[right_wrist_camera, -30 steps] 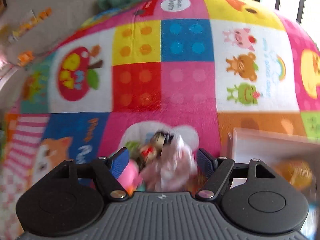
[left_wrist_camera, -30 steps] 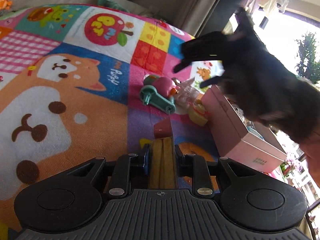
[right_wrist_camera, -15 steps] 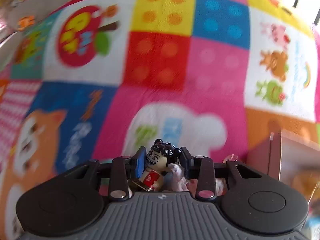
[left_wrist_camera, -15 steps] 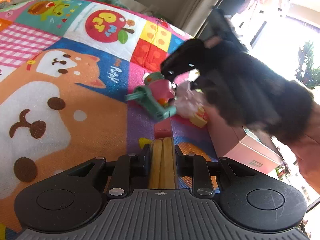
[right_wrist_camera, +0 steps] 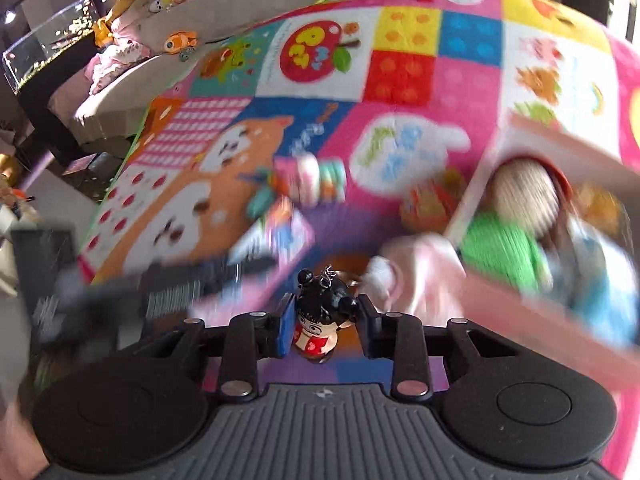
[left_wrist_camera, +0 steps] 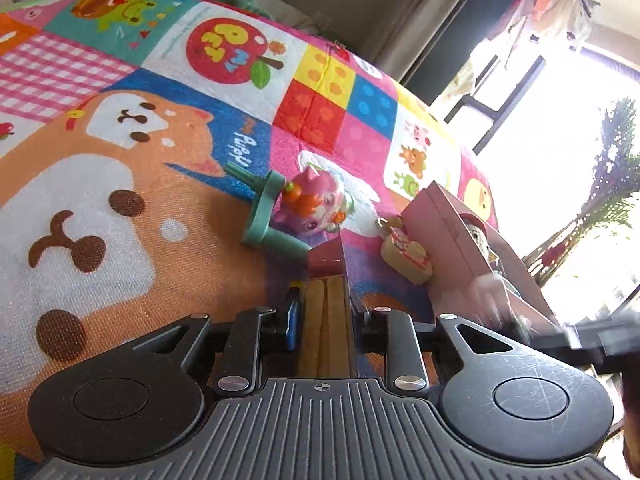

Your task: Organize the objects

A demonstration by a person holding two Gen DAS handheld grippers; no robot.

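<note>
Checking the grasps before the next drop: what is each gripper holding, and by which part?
The left gripper clamps a thin flat box by its side faces. The right gripper pinches a small doll keychain by its head.

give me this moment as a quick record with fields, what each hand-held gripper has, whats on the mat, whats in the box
left hand-held gripper: shut on a flat wooden block with a dark red end
right hand-held gripper: shut on a small black-haired doll keychain
surface: colourful patchwork cartoon play mat
on mat: pink round animal toy against a teal plastic stand; small beige cake-shaped toy beside the box
container: open pink cardboard box
box contents: green spool and other blurred items
image quality: right wrist view motion-blurred
</note>
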